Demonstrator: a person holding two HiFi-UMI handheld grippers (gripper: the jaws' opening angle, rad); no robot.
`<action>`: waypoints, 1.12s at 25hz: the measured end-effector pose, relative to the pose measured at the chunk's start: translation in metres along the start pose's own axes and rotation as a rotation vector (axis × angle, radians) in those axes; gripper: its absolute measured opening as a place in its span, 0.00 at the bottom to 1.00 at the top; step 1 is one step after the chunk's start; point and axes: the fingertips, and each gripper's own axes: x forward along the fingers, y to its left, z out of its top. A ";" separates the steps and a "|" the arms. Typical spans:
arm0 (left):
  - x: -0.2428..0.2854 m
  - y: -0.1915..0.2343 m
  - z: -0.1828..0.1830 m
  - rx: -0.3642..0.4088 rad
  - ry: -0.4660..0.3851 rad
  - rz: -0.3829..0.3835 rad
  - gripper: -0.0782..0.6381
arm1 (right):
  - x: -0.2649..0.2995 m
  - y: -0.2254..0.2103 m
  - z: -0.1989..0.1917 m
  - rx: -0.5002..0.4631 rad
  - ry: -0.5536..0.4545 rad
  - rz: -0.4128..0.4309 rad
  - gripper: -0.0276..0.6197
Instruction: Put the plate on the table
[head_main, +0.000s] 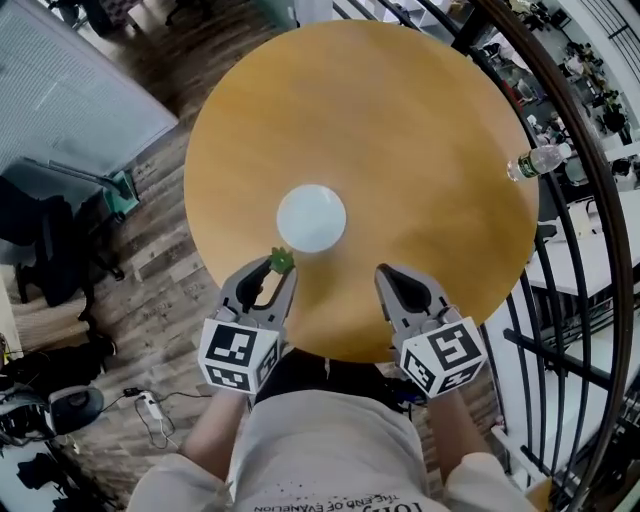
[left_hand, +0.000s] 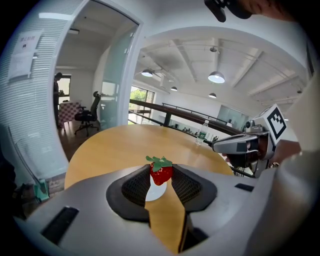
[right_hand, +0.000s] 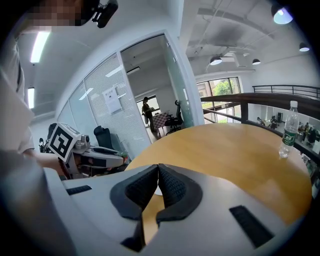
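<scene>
**Inspector:** Surface and room?

**Assessor:** Round wooden desk (head_main: 400, 120). A white plate (head_main: 311, 217) lies near its middle and a water bottle (head_main: 537, 160) stands at the right rim. There is plank floor (head_main: 150, 240) to the left and a curved railing (head_main: 600, 250) to the right.

**Inspector:** Grippers?

**Assessor:** Left gripper (head_main: 277, 266) is clamped on a strawberry (left_hand: 161, 171), just short of the plate. Right gripper (head_main: 384, 271) is closed, with nothing between its jaws.

**Inspector:** Anything obscured?

**Assessor:** In both gripper views the jaws hide most of the plate. The bottle's label is unreadable.

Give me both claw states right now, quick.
Left claw: closed on a strawberry.
Right claw: closed, holding nothing.
</scene>
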 end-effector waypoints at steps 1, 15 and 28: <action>0.004 0.001 -0.003 -0.003 0.008 -0.004 0.31 | 0.003 -0.002 -0.002 0.004 0.007 -0.003 0.08; 0.053 0.033 -0.005 0.040 0.070 -0.012 0.31 | 0.036 -0.023 -0.004 0.042 0.044 -0.034 0.08; 0.103 0.053 -0.031 0.124 0.176 -0.030 0.31 | 0.058 -0.037 -0.021 0.079 0.061 -0.042 0.08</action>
